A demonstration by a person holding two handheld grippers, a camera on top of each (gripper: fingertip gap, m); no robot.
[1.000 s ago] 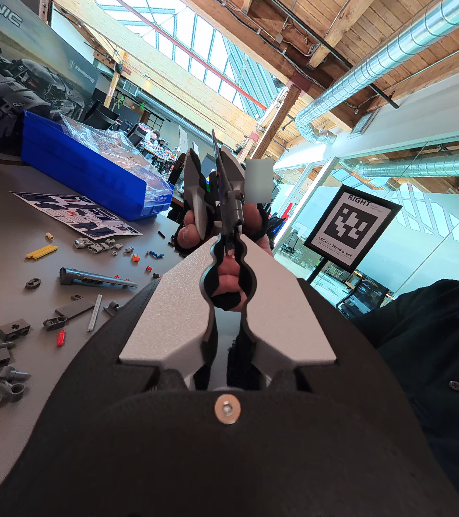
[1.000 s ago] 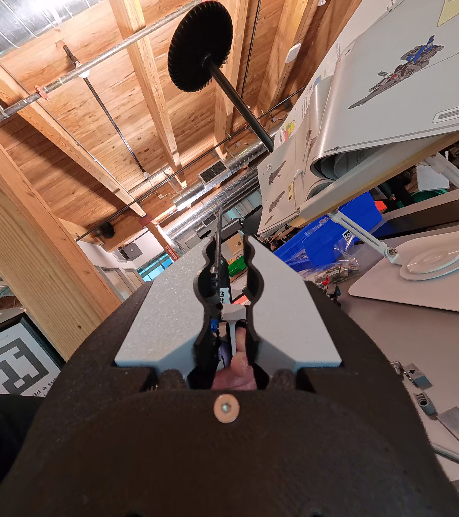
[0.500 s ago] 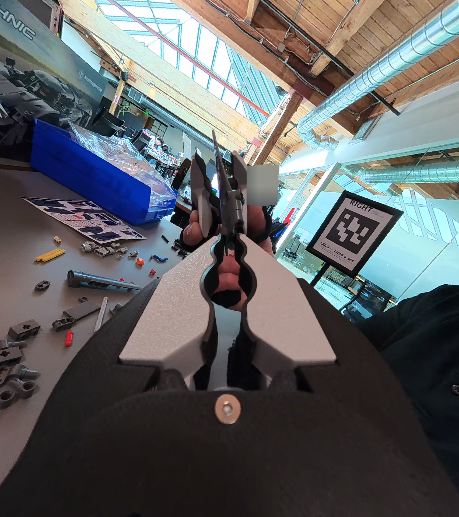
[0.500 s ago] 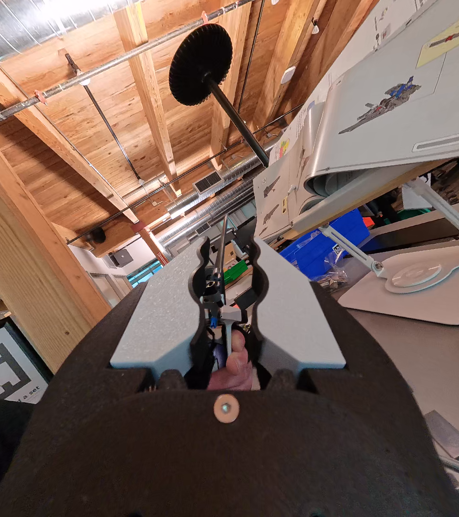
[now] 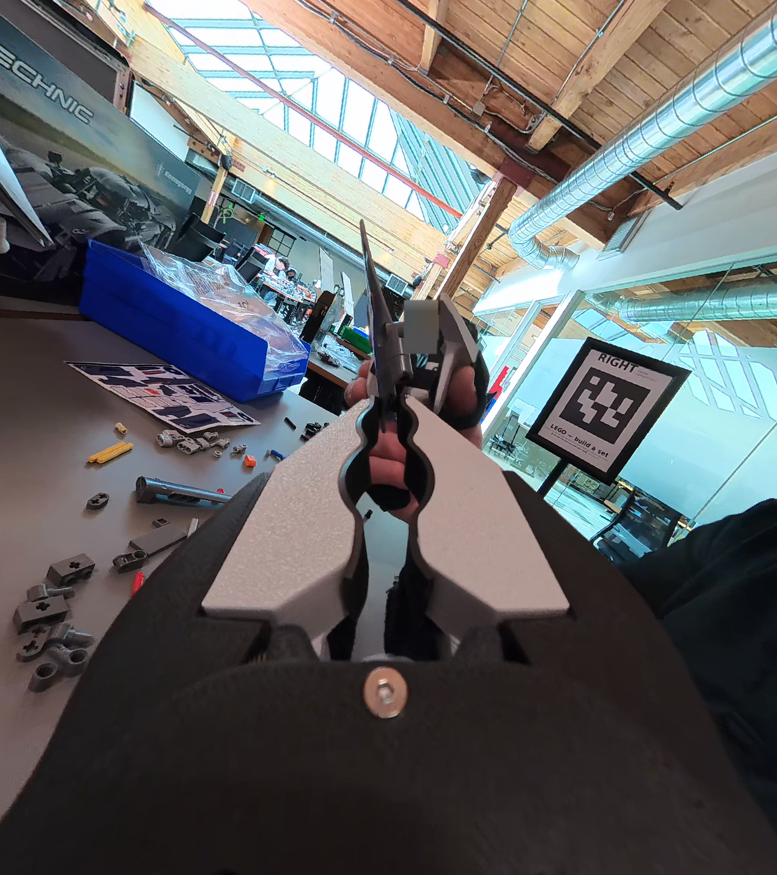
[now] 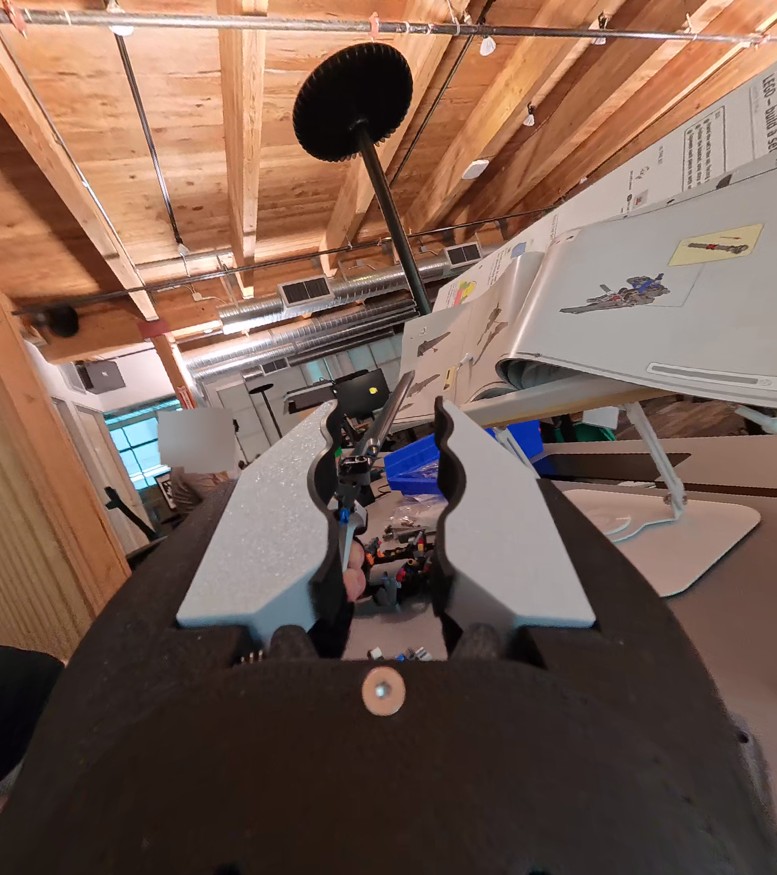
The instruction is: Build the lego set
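Note:
My left gripper (image 5: 387,406) is shut on a thin grey and blue lego assembly (image 5: 379,331) that stands up from between its tips, held above the table. In the right wrist view the same assembly (image 6: 353,473) lies against the left finger, with a grey rod (image 6: 391,407) slanting up from it. My right gripper (image 6: 387,416) is open, its jaws standing wide apart around the assembly. One of its grey fingers (image 5: 455,350) shows in the left wrist view just right of the assembly, with a gloved hand behind it.
Loose grey parts (image 5: 50,615), a long grey beam (image 5: 178,492), a yellow axle (image 5: 109,452) and a sticker sheet (image 5: 159,397) lie on the grey table (image 5: 22,360) near a blue bin (image 5: 178,326). An instruction booklet (image 6: 637,303) sits on a white stand (image 6: 661,535). One gripper's finger ends stand about 10 cm off the other's.
My right gripper has opened its jaws and let go of the assembly, and its view has swung toward the table. My left gripper keeps its hold.

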